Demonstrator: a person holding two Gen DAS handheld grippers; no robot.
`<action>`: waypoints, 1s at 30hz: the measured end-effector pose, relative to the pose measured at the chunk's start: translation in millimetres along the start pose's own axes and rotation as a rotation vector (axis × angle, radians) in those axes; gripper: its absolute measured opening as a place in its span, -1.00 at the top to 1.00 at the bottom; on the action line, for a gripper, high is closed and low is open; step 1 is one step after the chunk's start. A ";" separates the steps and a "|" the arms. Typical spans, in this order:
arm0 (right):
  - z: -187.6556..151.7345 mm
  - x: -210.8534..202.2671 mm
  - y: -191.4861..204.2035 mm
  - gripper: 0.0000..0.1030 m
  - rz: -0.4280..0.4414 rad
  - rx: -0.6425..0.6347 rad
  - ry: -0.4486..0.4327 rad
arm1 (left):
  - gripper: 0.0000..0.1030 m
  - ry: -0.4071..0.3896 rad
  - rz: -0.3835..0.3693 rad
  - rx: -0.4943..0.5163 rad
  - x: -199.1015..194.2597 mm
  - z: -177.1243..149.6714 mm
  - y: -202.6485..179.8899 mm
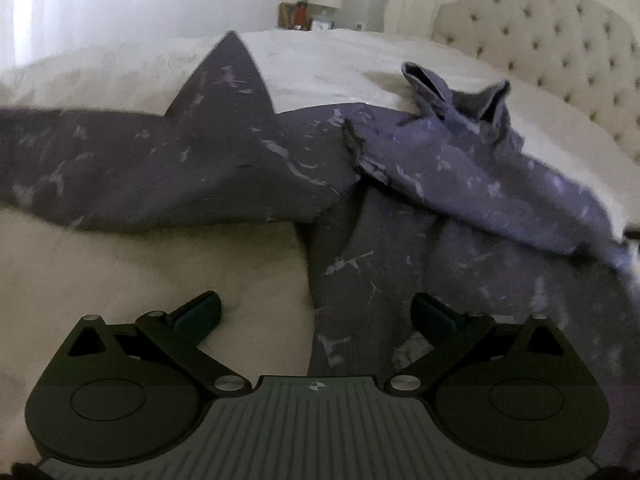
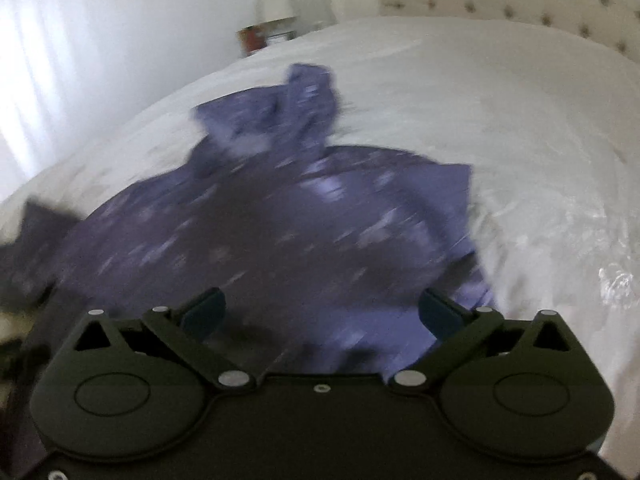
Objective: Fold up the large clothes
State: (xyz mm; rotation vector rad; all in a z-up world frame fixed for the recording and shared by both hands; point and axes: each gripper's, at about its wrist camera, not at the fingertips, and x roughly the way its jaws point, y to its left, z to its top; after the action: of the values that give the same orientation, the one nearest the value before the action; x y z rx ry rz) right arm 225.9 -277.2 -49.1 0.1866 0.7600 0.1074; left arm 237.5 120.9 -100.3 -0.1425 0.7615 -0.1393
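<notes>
Dim, soft daylight from the left – right wrist view motion-blurred, fisheye edges bent.

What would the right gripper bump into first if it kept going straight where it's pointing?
Most likely the purple patterned garment spread on the white bed. The right gripper is open, holds nothing and points down at the cloth. The picture is blurred, so the exact spot is uncertain.
</notes>
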 end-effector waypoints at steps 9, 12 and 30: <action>-65.8 -16.7 58.0 -0.99 0.117 -0.050 0.128 | -0.99 0.033 0.093 -0.080 -35.9 22.5 61.9; -82.8 -15.3 75.3 -1.00 0.099 -0.101 0.146 | -0.99 0.021 0.157 -0.151 -37.3 37.5 96.5; -105.6 -7.6 94.9 -1.00 0.033 -0.183 0.115 | -0.97 -0.063 0.416 -0.248 15.4 97.3 189.9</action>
State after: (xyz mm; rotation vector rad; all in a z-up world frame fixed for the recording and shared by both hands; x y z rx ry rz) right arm 144.5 -171.9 -99.3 0.0188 0.8575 0.2201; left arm 330.2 312.1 -75.0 -0.2189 0.7293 0.3542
